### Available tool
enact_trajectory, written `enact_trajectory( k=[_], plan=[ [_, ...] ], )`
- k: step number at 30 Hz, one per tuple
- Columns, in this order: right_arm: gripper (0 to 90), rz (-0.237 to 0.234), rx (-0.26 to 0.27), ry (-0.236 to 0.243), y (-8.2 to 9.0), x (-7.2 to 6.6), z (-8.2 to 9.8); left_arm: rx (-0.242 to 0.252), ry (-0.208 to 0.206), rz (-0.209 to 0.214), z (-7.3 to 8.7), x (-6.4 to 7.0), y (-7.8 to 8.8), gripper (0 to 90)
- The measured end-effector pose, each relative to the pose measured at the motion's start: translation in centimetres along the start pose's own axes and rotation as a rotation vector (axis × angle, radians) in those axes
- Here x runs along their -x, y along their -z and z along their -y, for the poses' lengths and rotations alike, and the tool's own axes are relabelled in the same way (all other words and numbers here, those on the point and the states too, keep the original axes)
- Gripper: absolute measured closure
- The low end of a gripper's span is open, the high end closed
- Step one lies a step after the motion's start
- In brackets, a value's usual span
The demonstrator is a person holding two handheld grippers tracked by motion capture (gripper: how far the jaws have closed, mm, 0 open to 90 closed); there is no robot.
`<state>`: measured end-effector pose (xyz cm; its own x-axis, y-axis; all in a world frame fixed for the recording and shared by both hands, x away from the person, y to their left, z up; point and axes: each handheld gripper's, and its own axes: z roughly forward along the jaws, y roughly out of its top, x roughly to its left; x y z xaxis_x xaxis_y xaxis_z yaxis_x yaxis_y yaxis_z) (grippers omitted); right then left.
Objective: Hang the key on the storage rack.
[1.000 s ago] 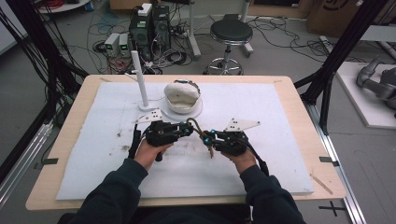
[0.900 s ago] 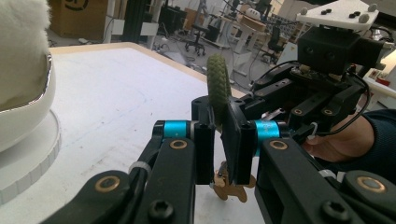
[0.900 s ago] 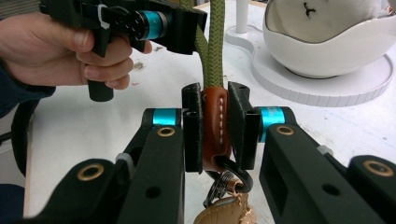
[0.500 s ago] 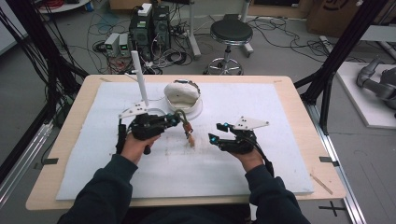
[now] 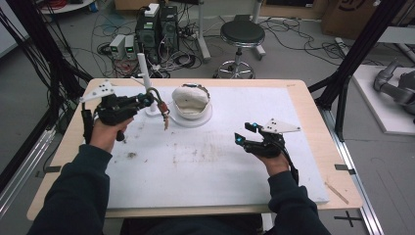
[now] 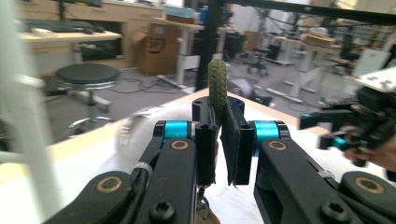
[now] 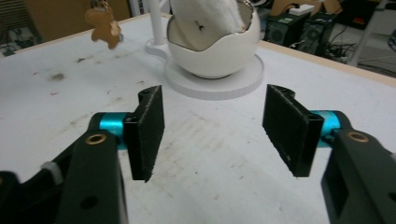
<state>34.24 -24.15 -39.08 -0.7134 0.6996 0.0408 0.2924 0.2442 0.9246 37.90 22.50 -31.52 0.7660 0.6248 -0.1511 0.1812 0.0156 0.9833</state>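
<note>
My left gripper (image 5: pixel 148 101) is raised above the table's left side, shut on the green cord (image 6: pixel 216 84) of a keyring. The cord sticks up between the pads. A small brown gingerbread charm (image 5: pixel 166 122) dangles below it, clear of the mat; in the right gripper view the charm (image 7: pixel 103 24) hangs at the top left. Close behind the left gripper stands a white post (image 5: pixel 143 73) on a round base. My right gripper (image 5: pixel 240 138) hovers low over the mat's right half; its jaws have just been opening and nothing is between them (image 7: pixel 212 126).
A white egg-shaped bowl (image 5: pixel 191 100) with white stuffing sits on a round white plate (image 5: pixel 205 117) just right of the post. The white mat (image 5: pixel 205 166) covers most of the wooden table. A stool, cables and electronics lie beyond the far edge.
The two grippers were together at the mat's centre. The left has lifted away to the upper left with the keyring; the right has let go, opened and drifted right.
</note>
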Motion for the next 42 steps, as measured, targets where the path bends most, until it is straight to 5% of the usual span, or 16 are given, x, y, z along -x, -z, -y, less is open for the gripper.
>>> enact_trajectory(
  k=[3,9,24,36,42],
  plan=[
    [35.4,0.029,0.010,0.012,0.4,0.4,-0.1,-0.003,0.008,-0.044,-1.1,-1.4,0.8,83.3],
    [34.3,0.061,0.014,0.015,1.1,0.9,-0.2,-0.034,0.037,-0.067,-1.4,-3.1,1.1,83.3],
    [34.2,0.065,0.009,0.018,1.1,1.0,0.0,-0.129,0.100,-0.134,-2.1,-7.2,-1.3,83.3],
    [34.2,0.060,0.006,0.027,1.0,0.9,0.1,-0.150,0.147,-0.187,-0.8,-8.2,-2.6,83.2],
    [34.2,0.059,0.003,0.026,1.1,0.9,0.1,-0.154,0.099,-0.257,-0.3,-7.8,-3.2,79.6]
  ],
)
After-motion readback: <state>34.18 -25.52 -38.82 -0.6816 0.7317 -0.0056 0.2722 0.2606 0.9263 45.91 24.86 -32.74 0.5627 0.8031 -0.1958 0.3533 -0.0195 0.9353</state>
